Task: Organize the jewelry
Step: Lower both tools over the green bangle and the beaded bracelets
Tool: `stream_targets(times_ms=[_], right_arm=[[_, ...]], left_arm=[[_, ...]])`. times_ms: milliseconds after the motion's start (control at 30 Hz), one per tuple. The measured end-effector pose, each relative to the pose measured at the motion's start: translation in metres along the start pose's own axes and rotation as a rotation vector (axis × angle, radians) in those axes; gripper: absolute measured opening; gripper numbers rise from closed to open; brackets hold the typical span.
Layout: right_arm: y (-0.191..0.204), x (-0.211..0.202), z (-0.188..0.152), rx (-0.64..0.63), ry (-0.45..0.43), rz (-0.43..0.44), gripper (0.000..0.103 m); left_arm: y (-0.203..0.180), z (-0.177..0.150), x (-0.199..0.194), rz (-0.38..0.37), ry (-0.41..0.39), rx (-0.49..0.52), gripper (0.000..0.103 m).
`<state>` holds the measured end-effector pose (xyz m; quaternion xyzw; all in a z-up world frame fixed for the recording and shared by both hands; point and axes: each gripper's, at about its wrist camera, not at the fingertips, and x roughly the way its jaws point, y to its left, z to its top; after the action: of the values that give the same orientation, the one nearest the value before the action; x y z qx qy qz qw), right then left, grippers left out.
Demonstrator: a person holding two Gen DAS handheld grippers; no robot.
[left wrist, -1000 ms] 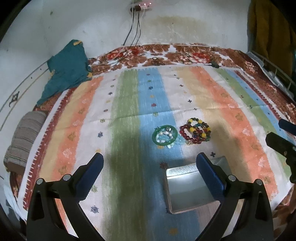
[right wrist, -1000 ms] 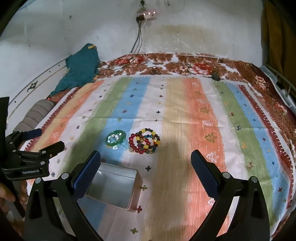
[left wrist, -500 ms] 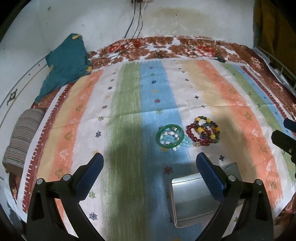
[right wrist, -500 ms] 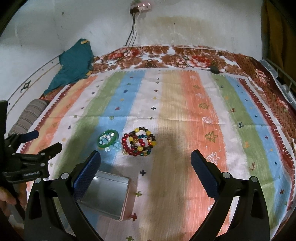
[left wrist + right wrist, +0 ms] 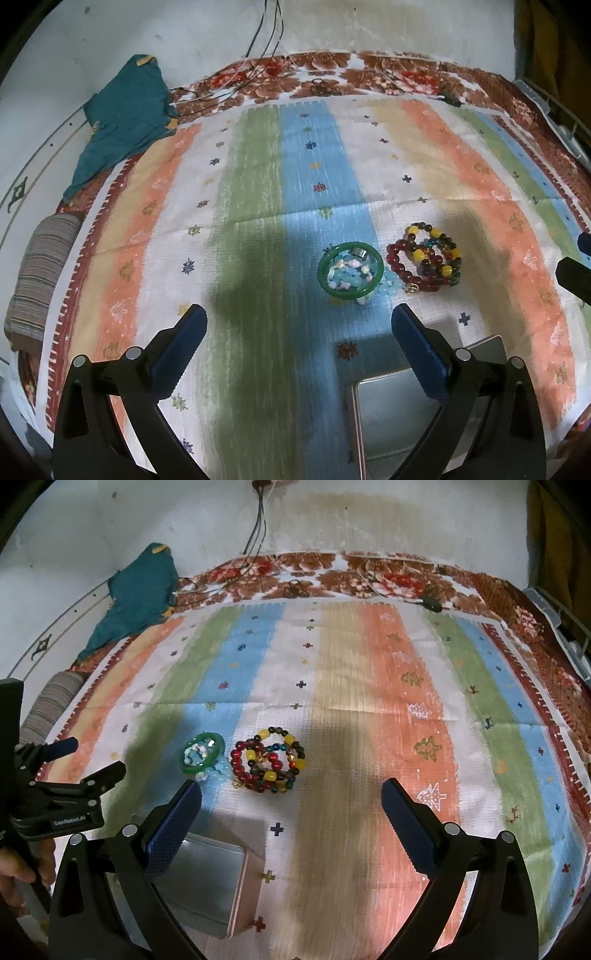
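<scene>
Hovering above the striped woven bedspread (image 5: pixel 258 206), the left gripper (image 5: pixel 299 325) and right gripper (image 5: pixel 291 797) both hold their blue-padded fingers (image 5: pixel 402 812) spread wide with nothing between them, probably because no piece has been chosen yet. 2 jewelry heaps lie touching or just beside each other, nearer the spread's front edge than its far one: a green bangle ringing pale blue beads (image 5: pixel 349 271) and a tangle of red, yellow and dark bead bracelets (image 5: pixel 269 760). An open, seemingly empty rectangular metal tin (image 5: pixel 207 878) sits near the front edge, likely the destination.

We see our left hand-held gripper (image 5: pixel 298 325) spread wide above a striped woven bedspread (image 5: pixel 258 206); a green bangle (image 5: pixel 349 268) apparently rings pale beads.
</scene>
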<state>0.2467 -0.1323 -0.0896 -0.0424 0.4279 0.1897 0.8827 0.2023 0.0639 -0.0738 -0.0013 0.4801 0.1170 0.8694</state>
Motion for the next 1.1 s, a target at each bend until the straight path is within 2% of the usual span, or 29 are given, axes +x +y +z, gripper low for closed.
stream_targets(times_ms=[333,867,1100], right_arm=[[-0.008,0.032,0.006,0.017,0.073,-0.013,0.099],[-0.009,0.079,0.022,0.022,0.14,-0.019,0.098],[-0.006,0.1,0.033,0.027,0.163,-0.023,0.098]], left_arm=[[-0.002,0.008,0.029,-0.01,0.054,0.006,0.097],[0.011,0.019,0.078,-0.07,0.154,-0.059,0.097],[0.019,0.019,0.1,-0.104,0.215,-0.104,0.094]])
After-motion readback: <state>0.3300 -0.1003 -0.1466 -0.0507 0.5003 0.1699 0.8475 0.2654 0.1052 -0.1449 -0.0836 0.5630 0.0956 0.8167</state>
